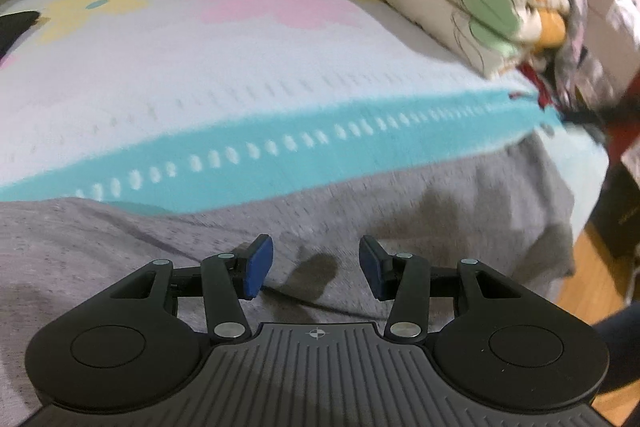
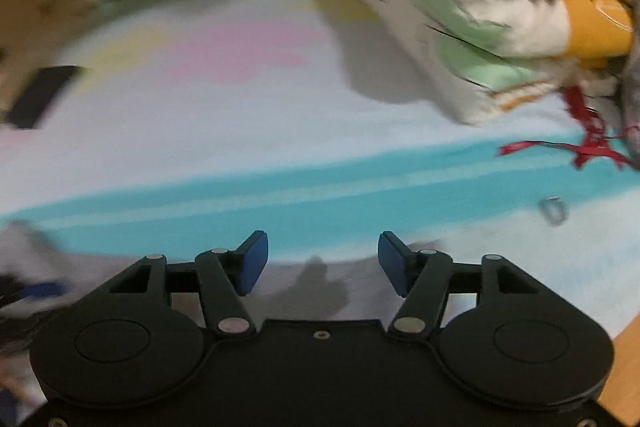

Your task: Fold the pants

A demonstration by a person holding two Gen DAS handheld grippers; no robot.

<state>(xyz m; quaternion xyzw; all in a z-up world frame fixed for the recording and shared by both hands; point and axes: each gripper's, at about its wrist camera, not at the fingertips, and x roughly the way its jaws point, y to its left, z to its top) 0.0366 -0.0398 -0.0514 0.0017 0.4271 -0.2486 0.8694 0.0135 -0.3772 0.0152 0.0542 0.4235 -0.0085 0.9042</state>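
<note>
While both claws gape empty, grey pants (image 1: 360, 211) stretch sideways.

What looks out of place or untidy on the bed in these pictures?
A tangle of red ribbon lies loose on the bedsheet beside the folded quilt, and a small clear object, too blurred to name, sits near it. The gray pants are wrinkled.

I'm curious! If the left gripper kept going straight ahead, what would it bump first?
Probably the gray pants: the open left gripper points low over them. Depth is unclear.
</note>
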